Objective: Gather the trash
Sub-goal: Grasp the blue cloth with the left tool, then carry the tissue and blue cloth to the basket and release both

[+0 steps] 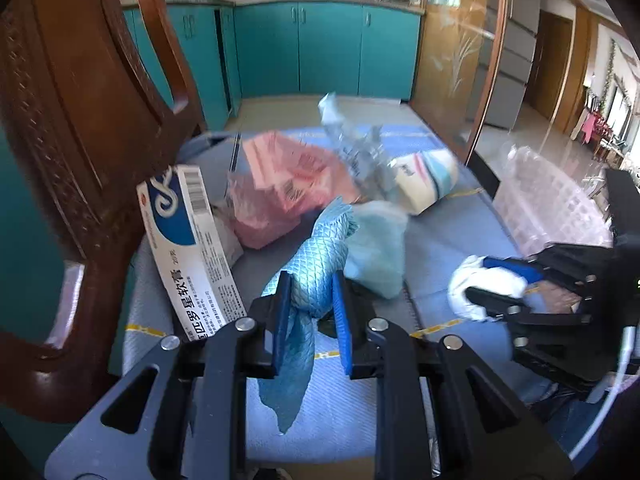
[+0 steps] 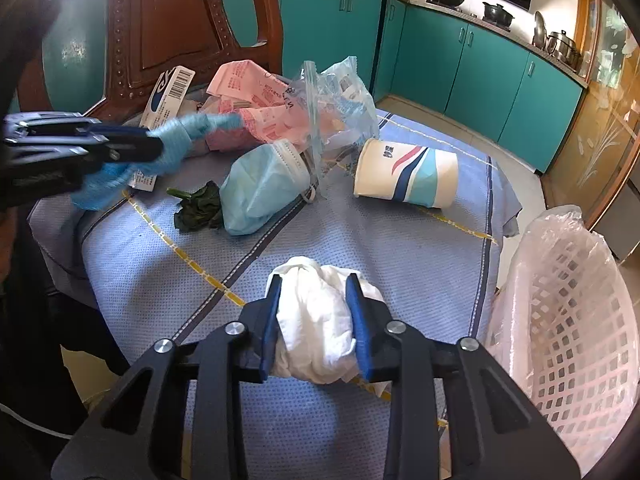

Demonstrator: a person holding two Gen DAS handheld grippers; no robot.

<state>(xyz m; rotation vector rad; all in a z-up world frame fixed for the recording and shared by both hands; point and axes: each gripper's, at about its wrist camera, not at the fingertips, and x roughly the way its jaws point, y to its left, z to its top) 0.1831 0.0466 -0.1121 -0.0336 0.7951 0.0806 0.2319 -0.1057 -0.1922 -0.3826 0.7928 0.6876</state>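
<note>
Far left, the medicine box [image 1: 188, 248] leans by the chair [image 1: 80, 128], its lower end cut off behind your left claw [image 1: 308, 300] — clamped on a blue glove [image 1: 316, 256], lifted off the tabletop [image 2: 360, 240]. Behind, the pink bag [image 1: 276, 184] blurs; a face mask [image 2: 260, 192] half covers a dark leaf [image 2: 200, 208]. Your right claw [image 2: 316, 316] pinches white crumpled tissue [image 2: 316, 320] — lined basket [image 2: 568, 320] just beside.

Blue cloth [image 1: 316, 280] w/ scaly shiny weave. White tissue [image 2: 320, 328] soft, crumpled paper. Tablecloth [image 2: 360, 240] matt, dotted weave. Behind tissue: paper cup [image 2: 406, 178] smooth; clear bag [image 2: 340, 96] glossy plastic. Right of it: basket [image 2: 580, 320] white plastic lattice. Chair [image 1: 80, 120] glossy carved wood.
</note>
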